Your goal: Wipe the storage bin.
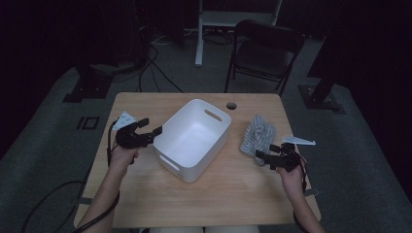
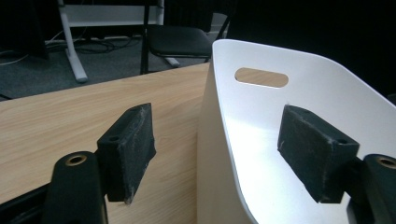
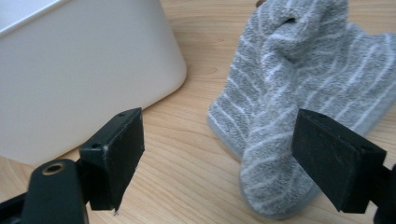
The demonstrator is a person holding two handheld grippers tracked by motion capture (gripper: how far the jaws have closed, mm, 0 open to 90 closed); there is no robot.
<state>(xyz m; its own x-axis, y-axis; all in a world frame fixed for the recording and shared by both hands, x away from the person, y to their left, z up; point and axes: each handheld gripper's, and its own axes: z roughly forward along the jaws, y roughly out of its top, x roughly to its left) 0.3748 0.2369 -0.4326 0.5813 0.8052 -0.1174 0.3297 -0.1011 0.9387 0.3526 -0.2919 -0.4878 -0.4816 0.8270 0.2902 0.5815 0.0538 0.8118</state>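
Note:
An empty white plastic bin (image 1: 194, 137) with slot handles stands at the middle of the wooden table (image 1: 233, 191). My left gripper (image 1: 151, 126) is at the bin's left corner, open. In the left gripper view the left gripper (image 2: 219, 149) straddles the bin's wall (image 2: 280, 107), one pad outside and one inside, neither pressing on it. A crumpled grey cloth with white stripes (image 1: 258, 134) lies to the right of the bin. My right gripper (image 1: 266, 151) is at the cloth's near end, open. In the right gripper view the right gripper (image 3: 217, 144) faces the cloth (image 3: 299, 79) and the bin (image 3: 70, 70).
A round cable hole (image 1: 231, 105) sits near the table's far edge. Beyond the table stand a dark folding chair (image 1: 265, 48) and a white stand leg (image 1: 199, 34) on the grey floor. Bare wood lies in front of the bin.

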